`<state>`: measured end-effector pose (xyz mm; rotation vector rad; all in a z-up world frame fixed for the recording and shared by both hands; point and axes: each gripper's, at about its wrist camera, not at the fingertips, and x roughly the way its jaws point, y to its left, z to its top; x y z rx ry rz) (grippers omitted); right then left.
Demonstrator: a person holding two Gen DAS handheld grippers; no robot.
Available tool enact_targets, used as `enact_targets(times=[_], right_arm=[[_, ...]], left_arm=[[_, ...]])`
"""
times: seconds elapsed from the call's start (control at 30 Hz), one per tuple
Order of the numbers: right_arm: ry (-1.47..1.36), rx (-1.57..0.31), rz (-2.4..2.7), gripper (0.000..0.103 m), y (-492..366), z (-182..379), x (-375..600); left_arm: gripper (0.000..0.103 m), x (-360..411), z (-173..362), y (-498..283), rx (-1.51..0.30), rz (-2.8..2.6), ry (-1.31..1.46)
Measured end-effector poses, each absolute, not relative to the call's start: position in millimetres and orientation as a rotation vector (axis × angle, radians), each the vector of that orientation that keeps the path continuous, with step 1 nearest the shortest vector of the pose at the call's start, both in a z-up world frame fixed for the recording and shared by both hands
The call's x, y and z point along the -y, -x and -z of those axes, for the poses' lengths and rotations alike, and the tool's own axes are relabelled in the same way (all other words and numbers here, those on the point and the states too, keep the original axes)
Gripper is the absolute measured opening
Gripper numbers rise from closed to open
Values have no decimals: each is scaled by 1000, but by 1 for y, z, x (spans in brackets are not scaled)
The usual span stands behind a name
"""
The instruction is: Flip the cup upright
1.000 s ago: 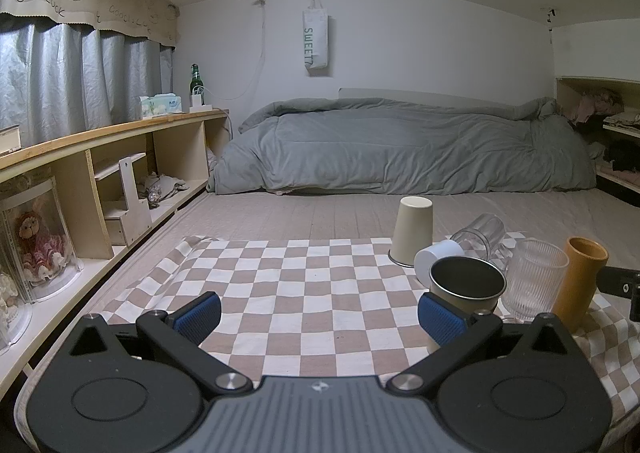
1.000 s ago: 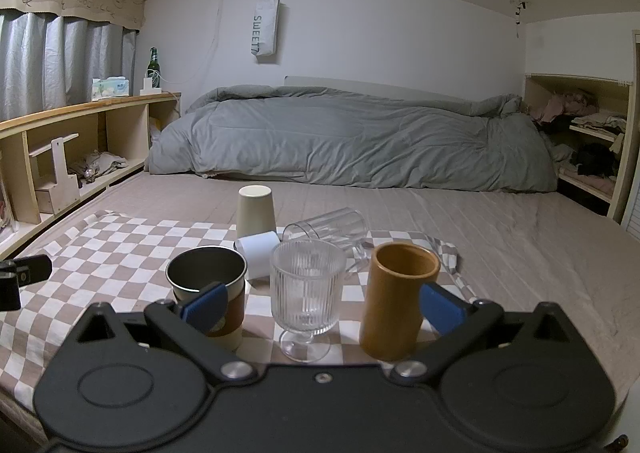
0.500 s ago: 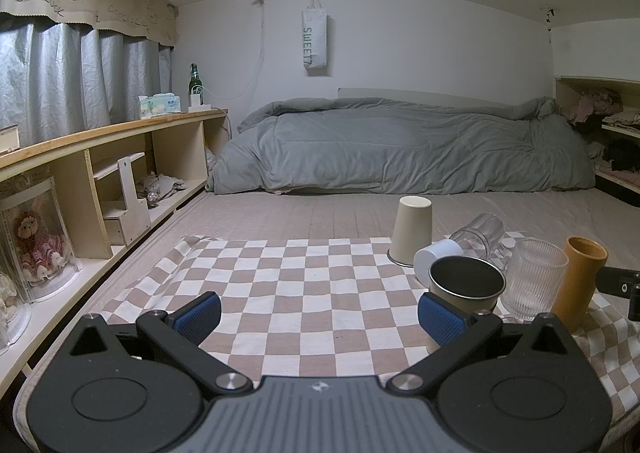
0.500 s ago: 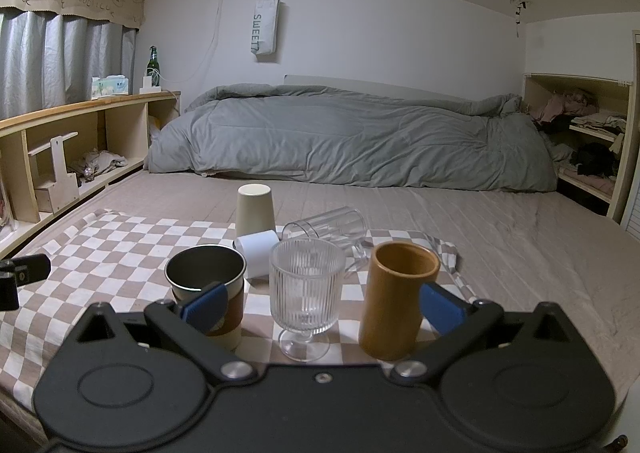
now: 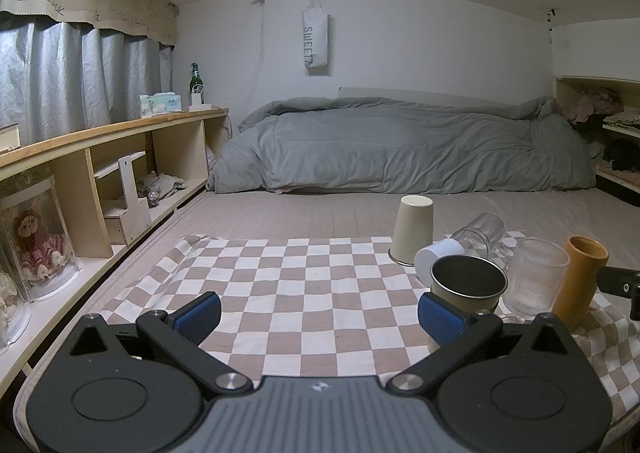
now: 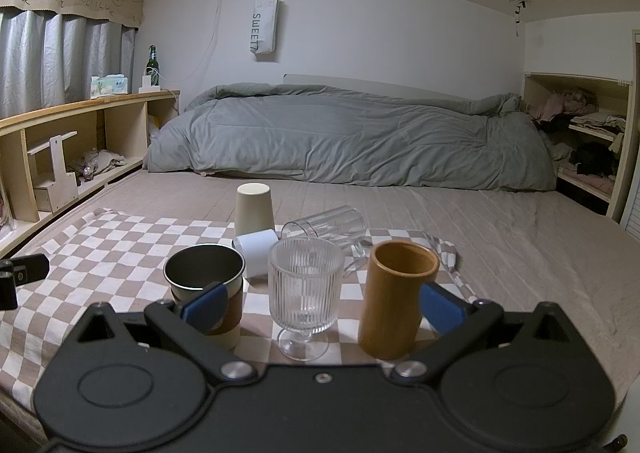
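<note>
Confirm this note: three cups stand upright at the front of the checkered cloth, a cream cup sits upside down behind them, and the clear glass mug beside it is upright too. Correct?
Not quite. The clear glass mug lies on its side, mouth toward the white cup; the right wrist view shows it. The rest holds: metal cup, ribbed glass and orange cup stand upright, and the cream cup is upside down.

Between the right tongs stands a ribbed clear glass goblet; left of it a dull metal cup, right a matt wooden-looking tumbler, all on checked cloth.
</note>
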<state>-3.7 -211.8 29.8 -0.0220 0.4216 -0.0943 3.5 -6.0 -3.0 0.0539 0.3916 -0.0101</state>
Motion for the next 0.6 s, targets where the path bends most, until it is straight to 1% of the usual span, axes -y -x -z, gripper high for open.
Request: enact_targets(times=[0.6], right_arm=[[24,-424,94,103,4,-30,212]], left_arm=[[103,6,3,-4,-392,9,-55]])
